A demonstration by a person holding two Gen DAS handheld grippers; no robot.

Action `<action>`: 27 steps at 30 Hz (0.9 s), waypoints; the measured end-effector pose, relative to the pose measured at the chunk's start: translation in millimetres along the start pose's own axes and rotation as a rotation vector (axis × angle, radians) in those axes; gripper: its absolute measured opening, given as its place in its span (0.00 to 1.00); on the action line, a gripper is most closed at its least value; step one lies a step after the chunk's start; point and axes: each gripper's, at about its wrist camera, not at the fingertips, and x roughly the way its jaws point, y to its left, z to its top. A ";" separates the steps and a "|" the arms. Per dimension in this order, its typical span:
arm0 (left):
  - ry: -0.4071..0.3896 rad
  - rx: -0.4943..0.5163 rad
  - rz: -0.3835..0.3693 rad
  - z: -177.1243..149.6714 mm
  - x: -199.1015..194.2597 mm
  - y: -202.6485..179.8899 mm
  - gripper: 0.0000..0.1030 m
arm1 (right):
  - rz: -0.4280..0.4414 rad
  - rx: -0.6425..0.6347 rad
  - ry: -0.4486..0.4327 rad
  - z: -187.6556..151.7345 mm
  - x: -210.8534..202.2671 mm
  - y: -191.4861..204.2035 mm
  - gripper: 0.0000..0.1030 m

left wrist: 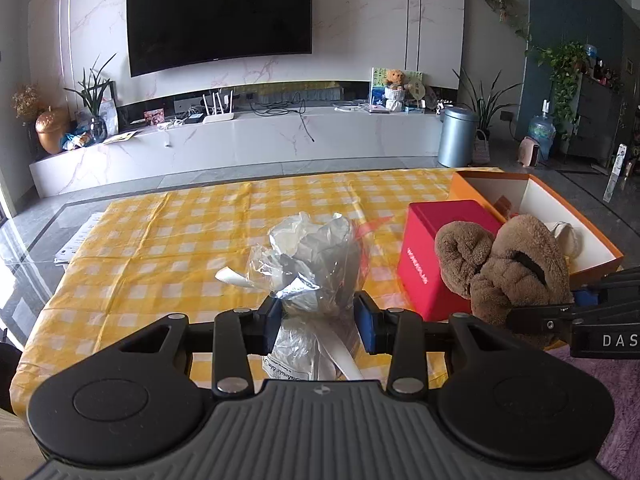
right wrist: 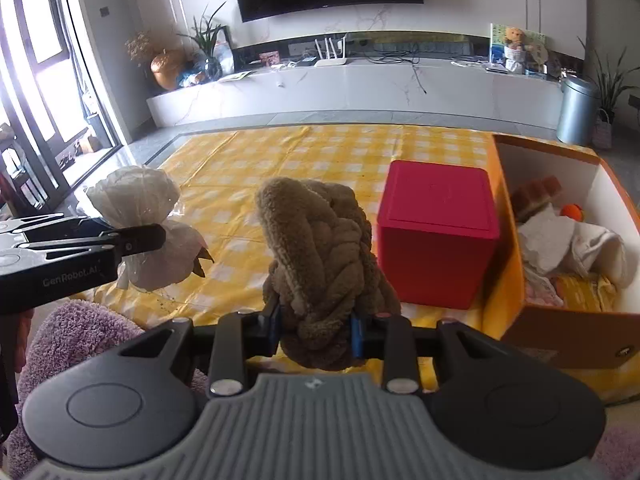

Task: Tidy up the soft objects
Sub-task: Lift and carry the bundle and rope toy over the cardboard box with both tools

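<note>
Here, both soft things are carried above the yellow-checked bench (left wrist: 160, 240): a crumpled plastic bag (left wrist: 312, 264) is pinched in the left tool (left wrist: 318, 320), a brown plush cloth (right wrist: 320, 264) in the right tool (right wrist: 316, 334). The orange box (right wrist: 560, 320) (already holding soft items) is probably best approached over the red cube (right wrist: 436, 232), with each load released well inside the walls.

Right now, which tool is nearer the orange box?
Right. The right tool, shut on the brown plush cloth, sits just left of the red cube beside the orange box. The left tool, holding the plastic bag, is farther left.
</note>
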 end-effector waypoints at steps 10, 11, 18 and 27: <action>-0.063 0.078 -0.141 21.7 2.4 -65.5 0.43 | -0.037 0.142 -0.102 -16.1 -41.6 -54.7 0.31; -0.062 0.089 -0.156 24.3 5.6 -71.9 0.43 | -0.040 0.152 -0.106 -15.6 -43.4 -60.2 0.31; -0.003 0.149 -0.295 53.5 43.0 -121.3 0.43 | -0.096 0.159 -0.123 -1.5 -56.6 -111.3 0.31; 0.003 0.232 -0.360 105.8 105.9 -182.6 0.43 | -0.207 0.132 -0.121 49.8 -49.9 -184.0 0.30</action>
